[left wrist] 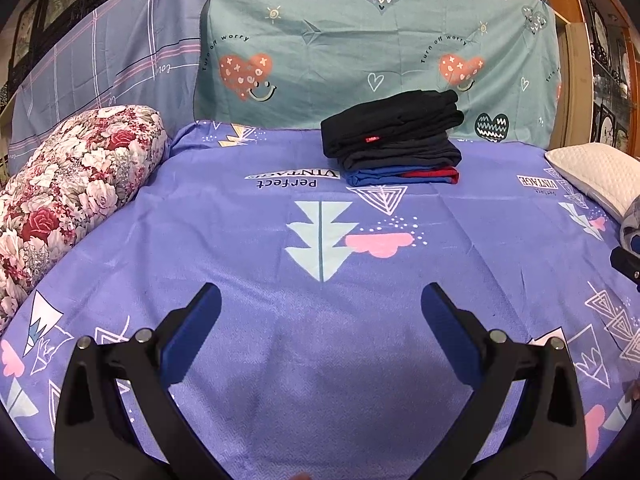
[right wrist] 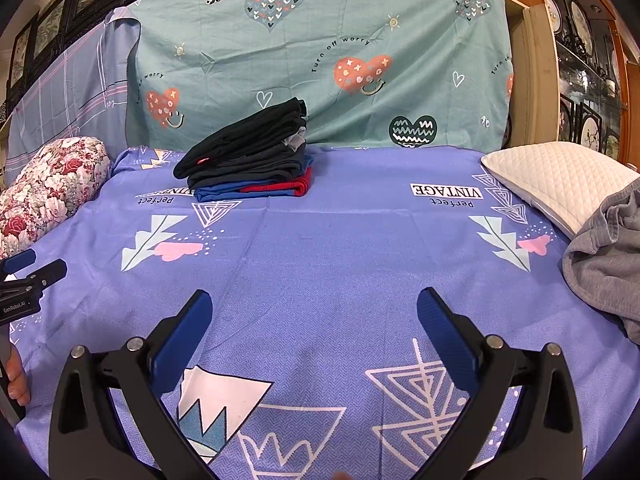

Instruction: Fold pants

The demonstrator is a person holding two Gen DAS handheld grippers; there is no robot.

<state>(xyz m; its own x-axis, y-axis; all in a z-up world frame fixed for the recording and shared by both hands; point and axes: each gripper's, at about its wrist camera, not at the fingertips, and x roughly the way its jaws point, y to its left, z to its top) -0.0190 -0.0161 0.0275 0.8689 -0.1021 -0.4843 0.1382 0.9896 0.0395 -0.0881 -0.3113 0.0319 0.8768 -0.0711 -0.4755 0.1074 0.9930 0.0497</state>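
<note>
Grippers, left (left wrist: 320, 312) and right (right wrist: 314, 316), gape empty; we next fetch gray pants (right wrist: 608, 256), frame right.

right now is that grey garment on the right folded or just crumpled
Crumpled, not folded. The grey garment lies in a loose rumpled heap beside the white pillow, unlike the neat folded stack.

Floral bolster (left wrist: 68, 184), white pillow (right wrist: 560, 178)

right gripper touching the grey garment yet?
Apart. The right wrist view shows the right gripper open over bare purple sheet, with the crumpled grey garment off to its right.
</note>
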